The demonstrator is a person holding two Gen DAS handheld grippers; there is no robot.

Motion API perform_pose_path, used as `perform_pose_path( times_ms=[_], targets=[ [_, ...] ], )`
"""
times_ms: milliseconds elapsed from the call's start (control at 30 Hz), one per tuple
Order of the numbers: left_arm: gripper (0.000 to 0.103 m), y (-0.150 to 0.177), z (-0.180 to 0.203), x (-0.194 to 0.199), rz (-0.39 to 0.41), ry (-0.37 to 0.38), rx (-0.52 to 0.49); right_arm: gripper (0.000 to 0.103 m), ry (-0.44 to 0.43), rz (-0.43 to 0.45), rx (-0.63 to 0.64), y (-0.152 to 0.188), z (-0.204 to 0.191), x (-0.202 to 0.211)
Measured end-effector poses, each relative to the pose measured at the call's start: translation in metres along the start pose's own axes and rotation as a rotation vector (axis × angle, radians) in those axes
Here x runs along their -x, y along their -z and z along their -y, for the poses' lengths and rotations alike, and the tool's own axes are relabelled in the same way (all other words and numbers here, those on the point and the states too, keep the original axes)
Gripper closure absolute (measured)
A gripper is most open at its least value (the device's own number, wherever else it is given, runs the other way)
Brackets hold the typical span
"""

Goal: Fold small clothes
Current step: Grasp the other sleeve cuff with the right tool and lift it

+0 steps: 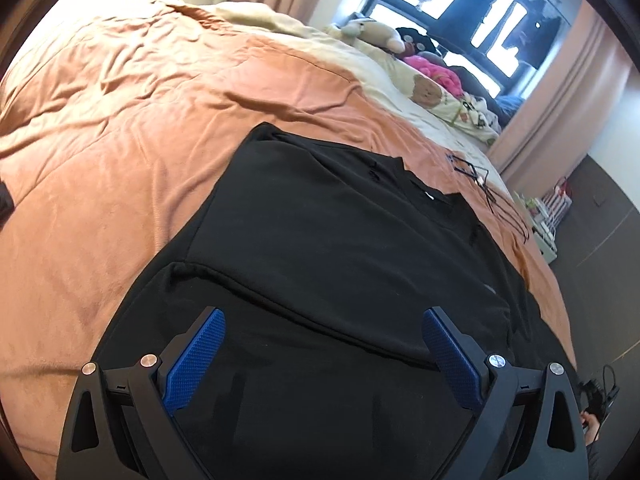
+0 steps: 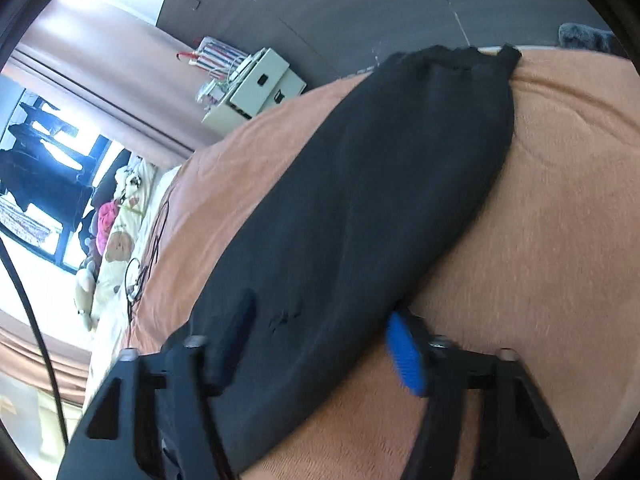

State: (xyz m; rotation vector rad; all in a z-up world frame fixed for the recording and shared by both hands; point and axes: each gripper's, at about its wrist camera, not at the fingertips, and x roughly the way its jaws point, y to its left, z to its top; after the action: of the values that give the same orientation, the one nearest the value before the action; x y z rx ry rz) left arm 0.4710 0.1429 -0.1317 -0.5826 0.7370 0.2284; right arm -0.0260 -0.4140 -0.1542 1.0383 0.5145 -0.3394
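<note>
A black long-sleeved top (image 1: 320,220) lies spread on the orange bedspread (image 1: 120,140), with one sleeve folded across its body. My left gripper (image 1: 322,314) hovers over the top's near part. Its blue pads (image 1: 196,360) stand wide apart with nothing pinched between them. In the right wrist view a long black part of the top (image 2: 380,180) runs away toward the bed's edge. My right gripper (image 2: 320,308) straddles its near end. The blue pad (image 2: 404,356) sits at the cloth's edge and the other finger rests over the cloth. The cloth lies flat, not bunched.
Soft toys (image 1: 376,32) and a bear-print pillow (image 1: 432,92) lie at the head of the bed by the window. Thin black cables (image 1: 480,184) rest on the bedspread beside the top. A white cabinet (image 2: 252,84) stands on the dark floor (image 2: 360,0) beyond the bed's edge.
</note>
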Motion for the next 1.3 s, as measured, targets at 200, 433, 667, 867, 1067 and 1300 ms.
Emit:
perform_pose_path(
  times_ms=[200,433,667,867,1067,1300],
  targets=[
    [0.005,-0.004,-0.007,0.006,0.022,0.009,0.025,0.094,-0.054,0.033,0.104,0.007,-0.018,0.015],
    [0.005,-0.006,-0.016,0.004,0.012,0.025,0.060,0.095,-0.170,0.050,0.258,0.025,-0.062,0.052],
    [0.005,-0.007,-0.021,0.005,0.010,0.042,0.088,0.096,-0.315,0.032,0.376,0.053,-0.115,0.089],
    [0.005,-0.008,-0.024,0.006,0.005,0.069,0.102,0.096,-0.454,-0.015,0.453,0.081,-0.154,0.115],
    [0.007,-0.009,-0.028,0.005,-0.003,0.079,0.117,0.096,-0.554,-0.085,0.517,0.109,-0.174,0.135],
    [0.007,-0.010,-0.032,0.007,-0.003,0.083,0.132,0.096,-0.614,-0.189,0.565,0.099,-0.177,0.123]
  ],
)
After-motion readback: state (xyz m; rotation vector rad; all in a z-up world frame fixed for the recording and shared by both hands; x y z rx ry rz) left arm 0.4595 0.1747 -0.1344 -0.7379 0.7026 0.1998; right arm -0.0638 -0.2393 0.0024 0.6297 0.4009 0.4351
